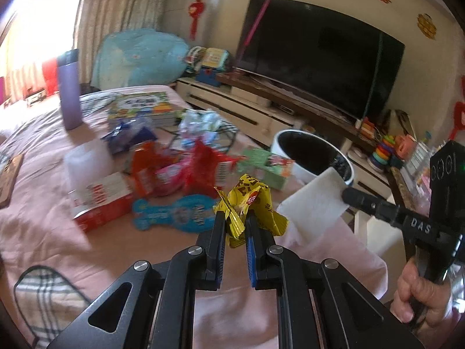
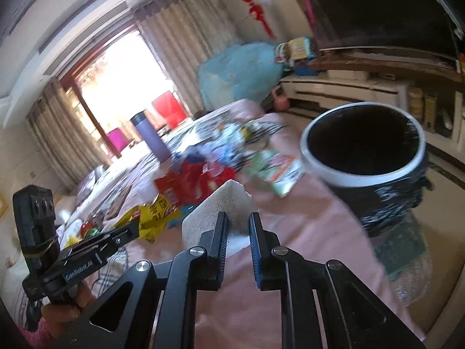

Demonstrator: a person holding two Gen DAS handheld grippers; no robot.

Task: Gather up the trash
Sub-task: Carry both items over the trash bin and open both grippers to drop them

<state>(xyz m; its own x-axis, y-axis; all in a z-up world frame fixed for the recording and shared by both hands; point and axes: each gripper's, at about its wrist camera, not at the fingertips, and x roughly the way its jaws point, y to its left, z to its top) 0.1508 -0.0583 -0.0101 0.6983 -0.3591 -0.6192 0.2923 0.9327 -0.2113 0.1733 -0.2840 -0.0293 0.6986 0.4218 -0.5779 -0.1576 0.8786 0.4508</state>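
In the left wrist view my left gripper (image 1: 236, 218) is shut on a crumpled yellow wrapper (image 1: 252, 200), held above the pink-covered table (image 1: 58, 247). To its right, my right gripper (image 1: 346, 195) pinches the corner of a white sheet (image 1: 314, 206) near the bin (image 1: 345, 171), which has a white rim and a black inside. The right wrist view shows my right gripper (image 2: 238, 218) shut on that white sheet (image 2: 215, 206). The bin (image 2: 363, 180) stands ahead to its right. At the left, my left gripper (image 2: 135, 228) carries the yellow wrapper (image 2: 154, 215).
Several wrappers lie on the table: red snack bags (image 1: 200, 168), a red and white box (image 1: 101, 203), a blue card (image 1: 174, 212), a green carton (image 1: 267, 168). A purple bottle (image 1: 69, 90) and books (image 1: 139, 107) sit further back. A television (image 1: 319, 58) stands behind the bin.
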